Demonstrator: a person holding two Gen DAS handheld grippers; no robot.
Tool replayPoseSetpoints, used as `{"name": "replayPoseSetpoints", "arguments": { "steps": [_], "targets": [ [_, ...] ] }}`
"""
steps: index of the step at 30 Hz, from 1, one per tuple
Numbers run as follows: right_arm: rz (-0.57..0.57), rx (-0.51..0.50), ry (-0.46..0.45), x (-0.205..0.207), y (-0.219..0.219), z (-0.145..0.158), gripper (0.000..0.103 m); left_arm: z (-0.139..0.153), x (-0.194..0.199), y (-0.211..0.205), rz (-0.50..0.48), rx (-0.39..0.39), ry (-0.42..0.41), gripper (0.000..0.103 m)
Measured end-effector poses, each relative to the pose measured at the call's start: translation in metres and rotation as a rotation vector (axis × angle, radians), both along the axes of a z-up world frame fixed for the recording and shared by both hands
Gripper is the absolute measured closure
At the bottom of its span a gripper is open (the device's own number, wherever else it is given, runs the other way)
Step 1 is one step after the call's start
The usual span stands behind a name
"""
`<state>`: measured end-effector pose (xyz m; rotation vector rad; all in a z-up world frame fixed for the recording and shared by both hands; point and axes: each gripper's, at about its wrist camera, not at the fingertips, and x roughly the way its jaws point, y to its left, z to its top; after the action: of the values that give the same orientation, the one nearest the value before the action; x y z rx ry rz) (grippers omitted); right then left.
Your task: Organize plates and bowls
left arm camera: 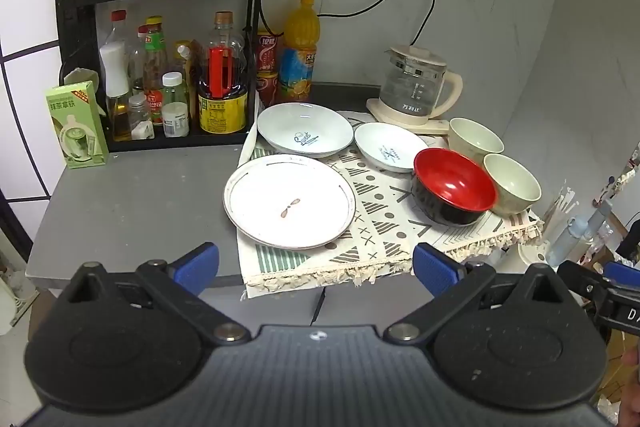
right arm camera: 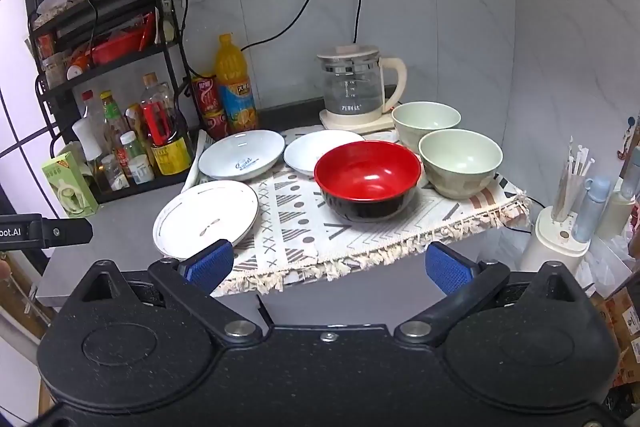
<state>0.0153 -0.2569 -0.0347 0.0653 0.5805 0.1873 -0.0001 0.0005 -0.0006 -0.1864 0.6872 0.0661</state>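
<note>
On the patterned cloth (right arm camera: 304, 227) before two wide-open, empty grippers, left (left arm camera: 316, 269) and right (right arm camera: 330, 267), lie a glazed flat plate (left arm camera: 289, 201), likely slippery and breakable, best pinched at its rim, then a lighter-looking red bowl (right arm camera: 367, 179)

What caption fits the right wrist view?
Open right gripper faces red bowl, two green bowls and three plates.

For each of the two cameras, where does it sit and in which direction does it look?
Left wrist: sits on the open left gripper, looking forward and down at the flat plate; the right gripper's side shows at the right edge.
Right wrist: sits on the open right gripper, looking down at the red bowl; the left gripper's side shows at the left edge.
Shared: plates, bowls, the patterned mat, the kettle.
</note>
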Motion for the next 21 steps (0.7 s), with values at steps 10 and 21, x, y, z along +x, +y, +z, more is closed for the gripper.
{"name": "replayPoseSetpoints", "arguments": {
  "steps": [10,21],
  "targets": [
    [-0.008,0.007,0.005,0.0,-0.014,-0.015,0.0,-0.012,-0.007,-0.002,0.002,0.015,0.015,0.001],
    [-0.005,-0.013,0.016,-0.004,-0.013,-0.014,0.0,-0.006,-0.008,-0.011,0.003,0.035,0.033,0.001]
  ]
}}
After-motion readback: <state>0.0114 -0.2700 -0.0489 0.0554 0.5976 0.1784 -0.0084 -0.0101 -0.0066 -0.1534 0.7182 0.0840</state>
